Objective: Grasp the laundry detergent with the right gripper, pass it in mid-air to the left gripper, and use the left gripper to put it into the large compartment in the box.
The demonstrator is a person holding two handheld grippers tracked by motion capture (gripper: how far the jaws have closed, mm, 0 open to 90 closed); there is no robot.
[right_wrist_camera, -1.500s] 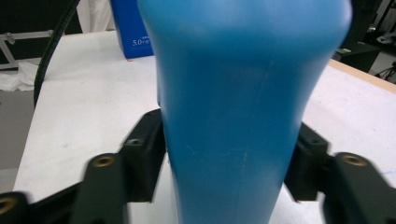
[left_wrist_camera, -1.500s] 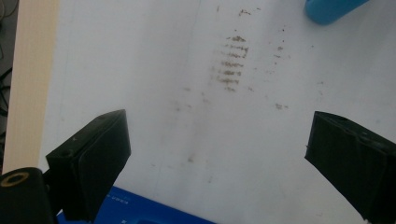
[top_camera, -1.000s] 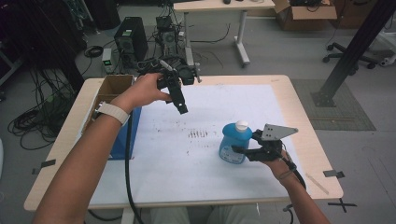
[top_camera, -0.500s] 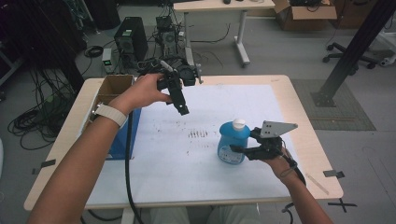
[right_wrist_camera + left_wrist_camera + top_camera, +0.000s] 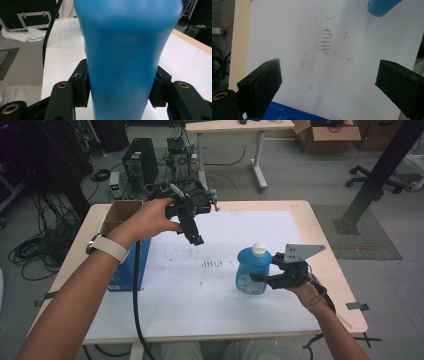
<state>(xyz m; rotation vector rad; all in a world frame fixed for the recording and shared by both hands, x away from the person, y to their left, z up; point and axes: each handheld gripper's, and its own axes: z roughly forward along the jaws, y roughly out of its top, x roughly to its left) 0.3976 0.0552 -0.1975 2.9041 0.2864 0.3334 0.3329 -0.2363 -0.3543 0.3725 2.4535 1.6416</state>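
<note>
While the right gripper point(image 5: 261, 279) clamps the blue bottle point(image 5: 252, 271) from its right side, the bottle stands upright on the white sheet point(image 5: 220, 285), right of the table's point(image 5: 325, 220) middle and toward the person's edge. Its white cap point(image 5: 258, 249) is on top. In the right gripper view the bottle point(image 5: 125, 57) sits squarely between the jaws, and both black pads press against its flanks, so this gripper holds the bottle firmly. The grey plate point(image 5: 301, 252) on top of this gripper points toward the bottle, and the right hand point(image 5: 307, 287) holds the gripper from behind.

At the far left part of the table, the left hand point(image 5: 147, 220) holds the left gripper point(image 5: 195, 239) in the air above the sheet, its jaws pointing down and toward the person. The left gripper view shows the jaws spread wide with nothing between them, looking down on the sheet point(image 5: 337, 62). A patch of brown smudges point(image 5: 325, 41) marks the sheet ahead of the jaws; in the high view the same smudges point(image 5: 212, 264) lie just left of the bottle. The bottle's base point(image 5: 382, 6) shows at the top edge of the left gripper view, well apart from those jaws.

A blue box point(image 5: 129, 265) stands at the left edge of the table, beside an open cardboard box point(image 5: 120, 215). A black cable point(image 5: 136, 295) trails from the left gripper down over the near edge of the table.
</note>
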